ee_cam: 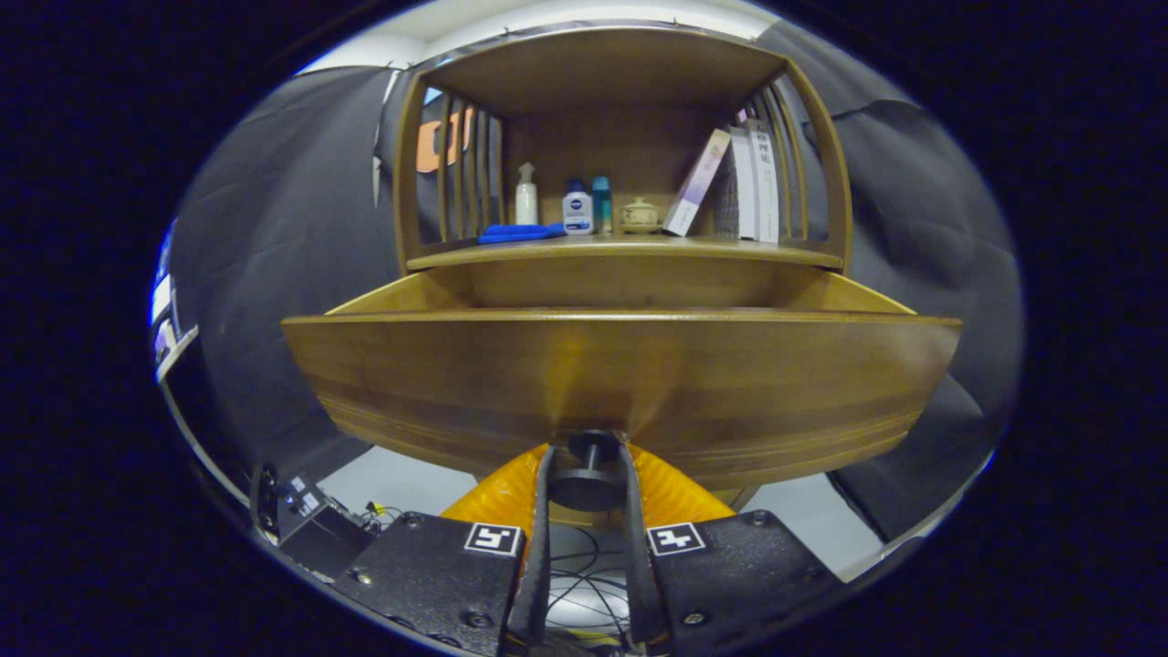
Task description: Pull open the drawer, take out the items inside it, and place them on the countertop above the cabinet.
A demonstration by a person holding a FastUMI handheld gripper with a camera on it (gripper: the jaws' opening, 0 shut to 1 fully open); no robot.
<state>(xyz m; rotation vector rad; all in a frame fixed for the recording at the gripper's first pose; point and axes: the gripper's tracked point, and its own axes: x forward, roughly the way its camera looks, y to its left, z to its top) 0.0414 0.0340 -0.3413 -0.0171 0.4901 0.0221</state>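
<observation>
Clamped between my 2 fingers, right at their tips, sits the dark round knob (585,473) of the drawer (620,383); my gripper (585,488) is closed down to the knob's width, both fingers pressing its sides, because that knob is the only handle the front panel offers. From here the drawer is pulled well out of the cabinet (620,137), its front board looming just beyond my fingers and its side walls running back to the opening. That low angle hides the drawer's floor, so I cannot tell what items lie inside. Above it is the countertop (630,251), where they must go; it already carries a spray bottle (526,194), a blue cloth (516,234), 2 small bottles (578,208), a little lidded pot (640,215) and leaning books (730,182), so I judge free room is toward its front edge.
</observation>
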